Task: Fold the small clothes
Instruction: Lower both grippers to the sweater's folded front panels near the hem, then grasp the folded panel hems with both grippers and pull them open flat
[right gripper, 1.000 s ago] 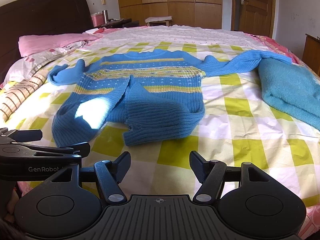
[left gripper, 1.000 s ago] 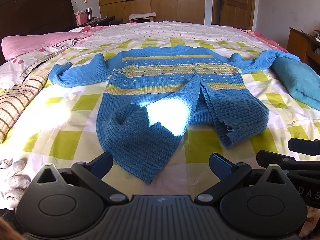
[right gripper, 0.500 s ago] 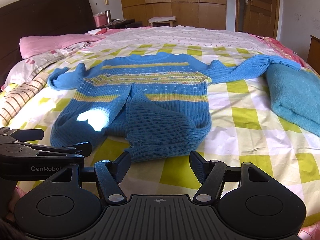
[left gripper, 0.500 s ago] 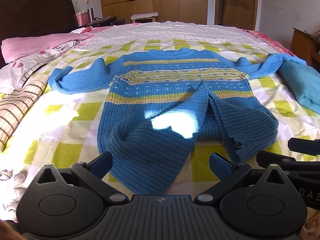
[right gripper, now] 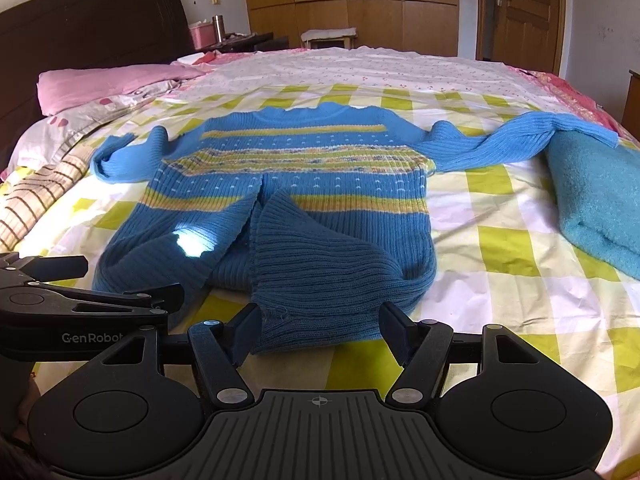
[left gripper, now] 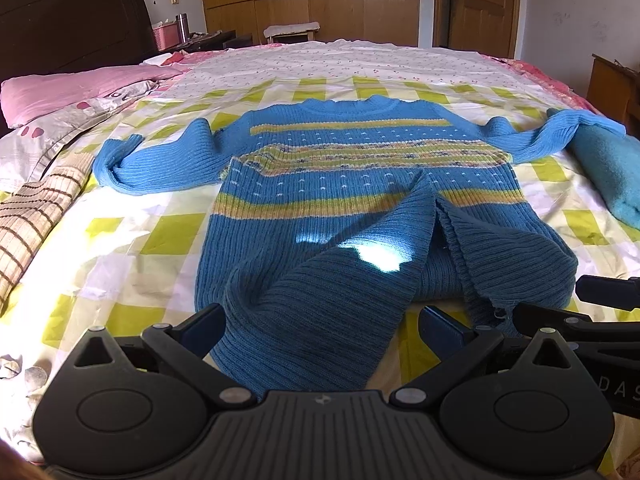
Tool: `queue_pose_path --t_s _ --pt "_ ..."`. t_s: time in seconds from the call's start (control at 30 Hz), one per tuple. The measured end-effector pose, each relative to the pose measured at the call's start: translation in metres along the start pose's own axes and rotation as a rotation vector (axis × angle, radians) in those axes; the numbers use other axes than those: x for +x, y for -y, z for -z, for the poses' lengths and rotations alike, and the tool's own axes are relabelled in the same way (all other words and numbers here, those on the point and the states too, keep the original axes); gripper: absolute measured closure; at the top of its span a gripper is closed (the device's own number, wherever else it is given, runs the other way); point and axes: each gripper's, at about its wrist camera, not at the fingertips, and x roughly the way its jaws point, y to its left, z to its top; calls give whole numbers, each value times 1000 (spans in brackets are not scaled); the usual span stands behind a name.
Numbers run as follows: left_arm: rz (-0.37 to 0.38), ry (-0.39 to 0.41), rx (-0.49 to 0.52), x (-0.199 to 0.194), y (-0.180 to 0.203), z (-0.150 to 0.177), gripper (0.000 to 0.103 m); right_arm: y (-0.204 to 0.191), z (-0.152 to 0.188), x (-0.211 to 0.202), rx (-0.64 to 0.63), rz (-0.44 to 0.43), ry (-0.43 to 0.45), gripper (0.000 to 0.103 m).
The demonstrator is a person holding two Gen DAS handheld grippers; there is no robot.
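Observation:
A small blue knitted sweater (left gripper: 360,184) with yellow stripes lies spread on the bed, sleeves out to both sides; it also fills the middle of the right wrist view as the sweater (right gripper: 288,184). Its bottom hem is rumpled into two raised folds. My left gripper (left gripper: 322,326) is open, its fingers straddling the hem's left fold. My right gripper (right gripper: 320,334) is open too, with the hem's right fold between its fingers. The left gripper's body (right gripper: 80,312) shows at the left of the right wrist view.
The bed has a yellow-checked sheet (left gripper: 132,240). A folded teal blanket (right gripper: 596,208) lies right of the sweater, under the right sleeve's end. Pink pillows (left gripper: 72,88) and a striped cloth (left gripper: 36,208) lie left. A dark headboard, wardrobe and door stand behind.
Both grippers have moved forward to the sweater's hem, which now lies between their open fingers. The sweater itself has not moved.

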Motion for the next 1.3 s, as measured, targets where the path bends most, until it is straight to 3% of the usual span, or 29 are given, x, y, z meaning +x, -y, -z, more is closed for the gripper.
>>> queue_pose_path --t_s 0.2,0.43,0.73,0.87,0.97,1.03,1.17,1.23,1.3 --pt "5 -16 4 8 -3 1 0 -1 0 7 -14 -2 -13 37" --pt "-1 18 42 2 -14 10 0 4 3 8 -24 -12 -18 37" --pt "125 78 144 -5 -15 28 0 -13 9 4 -167 -38 -4 38" --pt "141 63 190 -2 -13 32 12 -26 10 5 -260 -53 -6 40" --pt "154 39 204 2 -13 33 30 -32 7 14 -297 -32 -7 44" --pt "160 26 212 3 -14 34 43 -32 4 21 -306 -32 -27 61" --pt "159 20 198 3 -23 32 63 -27 -1 28 -289 -42 -68 81" --pt "152 10 173 3 -29 28 84 -22 -4 24 -270 -47 -73 102" --pt "173 -9 129 3 -40 24 85 -15 -7 16 -246 -64 -79 103"
